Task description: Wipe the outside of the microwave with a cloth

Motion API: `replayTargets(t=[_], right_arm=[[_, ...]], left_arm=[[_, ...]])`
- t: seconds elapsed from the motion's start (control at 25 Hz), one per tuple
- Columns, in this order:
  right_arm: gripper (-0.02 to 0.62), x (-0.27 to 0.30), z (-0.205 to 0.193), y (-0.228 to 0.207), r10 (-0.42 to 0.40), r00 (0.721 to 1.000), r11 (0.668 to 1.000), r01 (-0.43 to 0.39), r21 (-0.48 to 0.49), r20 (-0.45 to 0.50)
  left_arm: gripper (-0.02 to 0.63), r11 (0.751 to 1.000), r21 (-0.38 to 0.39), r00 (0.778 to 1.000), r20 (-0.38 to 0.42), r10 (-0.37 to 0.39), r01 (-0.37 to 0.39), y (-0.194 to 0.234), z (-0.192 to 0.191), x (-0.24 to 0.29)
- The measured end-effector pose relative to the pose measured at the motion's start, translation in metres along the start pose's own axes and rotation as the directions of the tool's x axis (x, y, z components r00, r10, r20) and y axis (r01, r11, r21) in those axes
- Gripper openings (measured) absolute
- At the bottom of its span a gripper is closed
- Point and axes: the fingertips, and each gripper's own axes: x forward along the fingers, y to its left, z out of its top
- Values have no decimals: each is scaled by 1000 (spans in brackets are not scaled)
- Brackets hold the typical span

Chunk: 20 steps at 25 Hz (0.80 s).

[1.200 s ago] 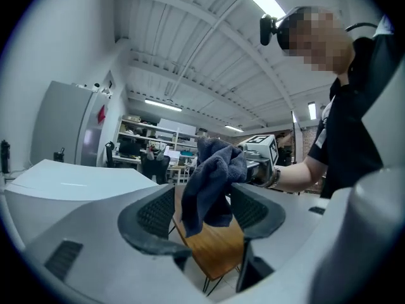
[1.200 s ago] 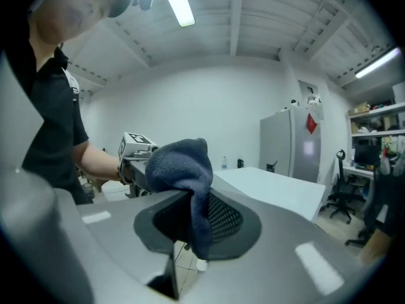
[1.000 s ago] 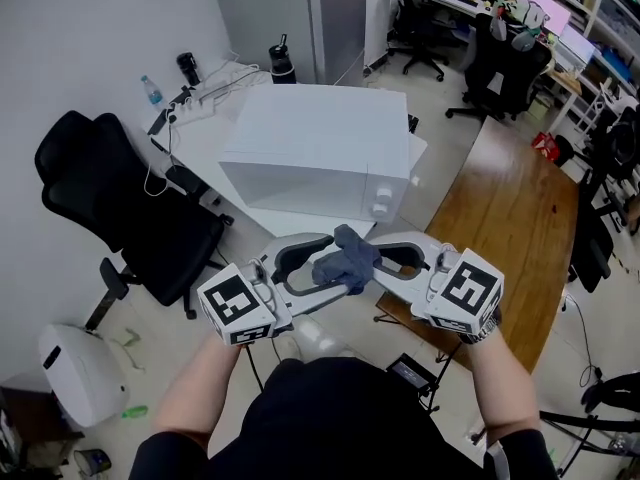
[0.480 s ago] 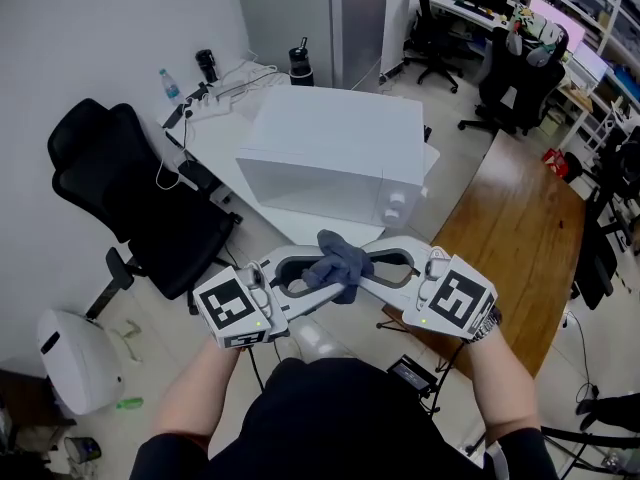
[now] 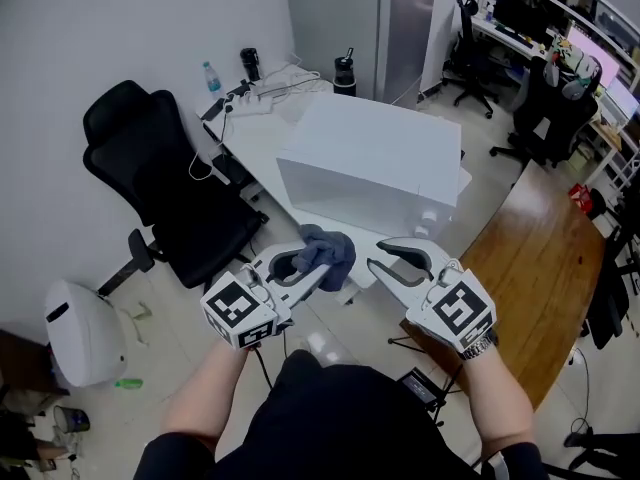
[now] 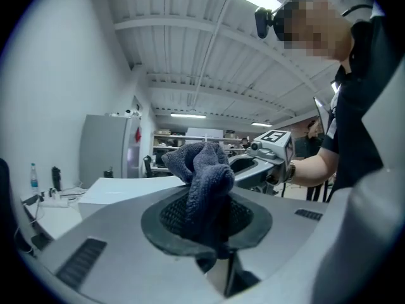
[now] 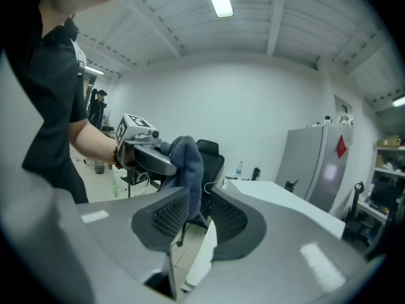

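Observation:
The white microwave (image 5: 375, 158) stands on a white table (image 5: 255, 138) ahead of me. A dark blue-grey cloth (image 5: 326, 250) is bunched between the jaws of my left gripper (image 5: 318, 268), which are closing on it; in the left gripper view the cloth (image 6: 204, 176) rises out of the pads (image 6: 169, 217). My right gripper (image 5: 378, 254) stands a little to the right of the cloth, apart from it, open with nothing between its fingers (image 7: 161, 217). From the right gripper view the cloth (image 7: 188, 163) hangs in the left gripper beyond the jaws. Both grippers hover in front of the microwave's front face.
A black office chair (image 5: 160, 183) stands left of the table. A water bottle (image 5: 209, 76), cables and a dark flask (image 5: 345, 73) sit at the table's far end. A wooden table (image 5: 540, 268) lies to the right, a white bin (image 5: 80, 333) on the floor at left.
The cloth has passed from the right gripper to the left: the left jaws closed on it, the right let go and drew away to the right. Both hands shifted left.

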Motion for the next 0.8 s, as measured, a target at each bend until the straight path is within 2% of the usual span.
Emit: replayTargets(t=[0.12,0.4,0.8], right_arm=[[6,12,0,-10,-66,998,998,66,3,11],[0,44,5,-28,-135,991,989,133,64,21],[1,101,20,-63,-196,980,976,192,101,32]], left_arm=[[83,993,0,992,-29,120,-120,28,-14,-15],[84,944,-25,942,-69,327,-330,92,-39,-41],[84,880,-71,879,-136,458,-470,181,-81,-56]])
